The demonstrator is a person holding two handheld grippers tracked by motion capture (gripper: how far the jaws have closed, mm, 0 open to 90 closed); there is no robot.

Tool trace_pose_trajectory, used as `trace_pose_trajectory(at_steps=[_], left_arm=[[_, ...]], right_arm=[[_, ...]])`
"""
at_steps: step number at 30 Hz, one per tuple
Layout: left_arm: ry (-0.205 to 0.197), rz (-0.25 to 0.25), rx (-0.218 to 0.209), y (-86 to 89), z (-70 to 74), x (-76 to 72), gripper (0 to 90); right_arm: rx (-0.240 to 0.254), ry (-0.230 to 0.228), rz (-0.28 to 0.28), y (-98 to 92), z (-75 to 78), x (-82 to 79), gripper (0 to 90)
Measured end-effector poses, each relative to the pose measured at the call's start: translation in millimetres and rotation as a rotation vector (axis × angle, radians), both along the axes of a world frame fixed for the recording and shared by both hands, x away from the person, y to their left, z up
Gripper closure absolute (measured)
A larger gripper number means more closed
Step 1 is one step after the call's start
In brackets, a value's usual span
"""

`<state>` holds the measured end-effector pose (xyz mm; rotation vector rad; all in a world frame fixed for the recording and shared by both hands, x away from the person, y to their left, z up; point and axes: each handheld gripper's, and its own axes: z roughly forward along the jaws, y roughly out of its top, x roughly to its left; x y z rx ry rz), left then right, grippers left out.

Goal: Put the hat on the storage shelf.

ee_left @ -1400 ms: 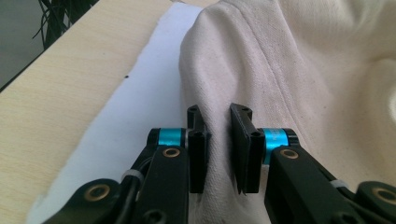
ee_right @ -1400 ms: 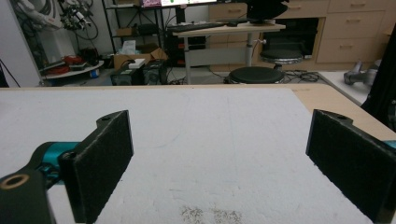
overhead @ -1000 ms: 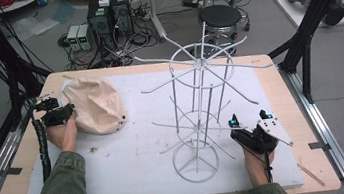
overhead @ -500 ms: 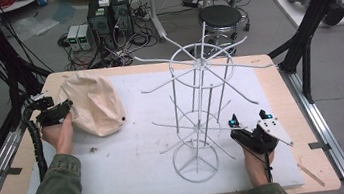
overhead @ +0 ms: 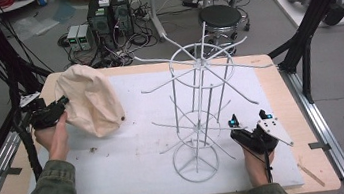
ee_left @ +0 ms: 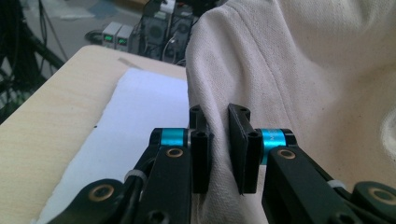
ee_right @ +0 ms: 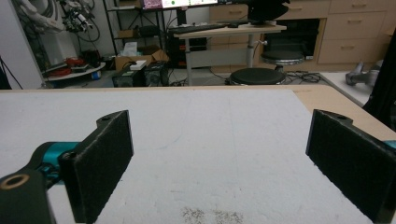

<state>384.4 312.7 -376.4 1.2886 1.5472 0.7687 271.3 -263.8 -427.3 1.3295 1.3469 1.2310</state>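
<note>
Two grippers are in use, and the left gripper (overhead: 61, 102) carries the load: its jaws are pinched together on a fold of the cream cloth hat (overhead: 91, 105), which hangs just ahead of it and off its right side, above the left end of the white mat (overhead: 136, 182). In the left gripper view the cloth (ee_left: 299, 70) runs down between the two black pads (ee_left: 201, 149), which press on it from both sides. To do this step well, hold the pinch firm, raise the hat clear of the mat, and carry it toward the white wire rack (overhead: 201, 108), which stands well apart from the left gripper, avoiding a snag on the rack's outer arms. The right gripper (overhead: 248, 119) rests on the mat just beside the rack base, its jaws spread wide with nothing between them (ee_right: 219, 154).
</note>
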Motion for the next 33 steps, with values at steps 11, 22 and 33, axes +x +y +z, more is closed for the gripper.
trace_pose_trajectory(at_steps=[11, 22, 33], left_arm=[[-0.209, -0.156, -0.073, -1.4, 24.1, -41.2, 78.9], [-0.355, -0.311, -0.084, -21.7, 50.5, -75.2, 78.9], [-0.537, -0.473, -0.048, -34.2, 86.3, -102.2, 78.9]], right_arm=[[-0.001, -0.001, 0.008, 1.1, 0.0, -0.2, 6.2], [-0.005, -0.004, 0.014, 1.0, 0.4, -1.3, 6.2], [-0.002, -0.005, 0.016, 1.0, 0.4, -1.4, 6.2]])
